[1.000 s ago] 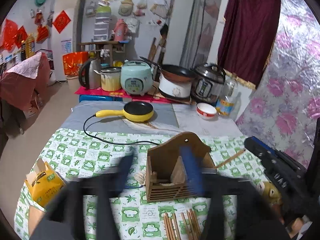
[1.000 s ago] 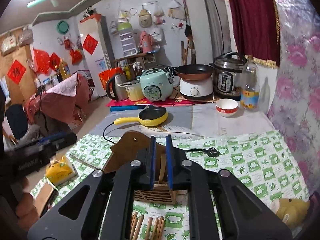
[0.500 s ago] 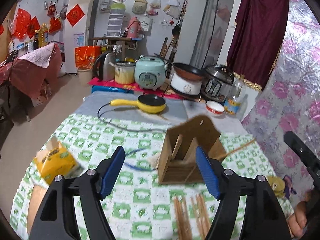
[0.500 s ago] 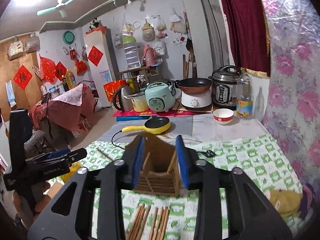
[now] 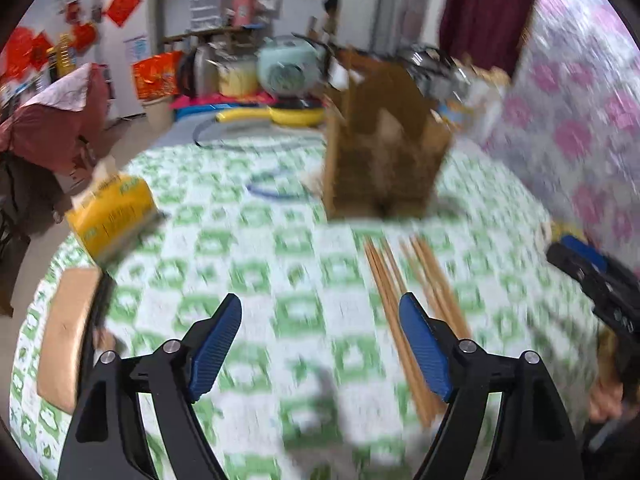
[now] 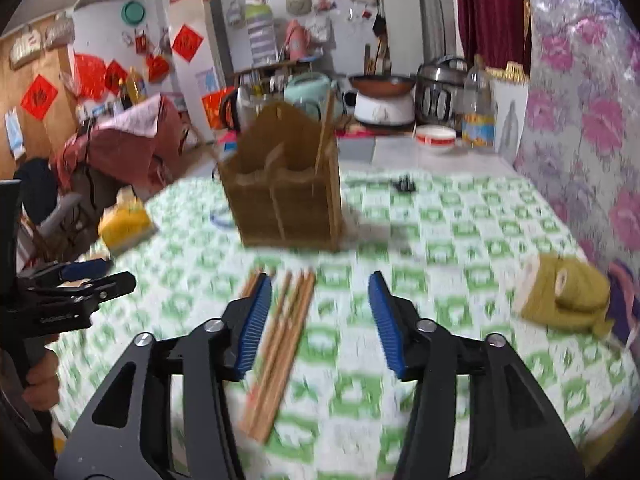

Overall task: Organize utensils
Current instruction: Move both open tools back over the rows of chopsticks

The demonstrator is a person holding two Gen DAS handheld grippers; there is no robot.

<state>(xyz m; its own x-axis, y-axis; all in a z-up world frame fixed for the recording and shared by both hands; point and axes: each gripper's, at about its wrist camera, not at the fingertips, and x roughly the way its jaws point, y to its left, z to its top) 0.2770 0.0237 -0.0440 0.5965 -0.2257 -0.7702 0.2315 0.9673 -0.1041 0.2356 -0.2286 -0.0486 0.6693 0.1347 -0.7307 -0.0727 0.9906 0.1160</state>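
Chopsticks [image 6: 280, 340] beside tablecloth [image 6: 460, 240] space.

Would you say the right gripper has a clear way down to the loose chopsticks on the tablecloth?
Probably yes. The right gripper is open and empty, its jaws having just been opening, and the chopsticks lie uncovered on the tablecloth just under its left finger. The wooden holder stands well beyond them.

We're looking at a lived-in home kitchen: rice cooker [image 6: 310, 88], pressure cooker [image 6: 438, 94], frying pan [image 6: 382, 82] crowding the counter, red paper decorations [image 6: 184, 42] hanging around.
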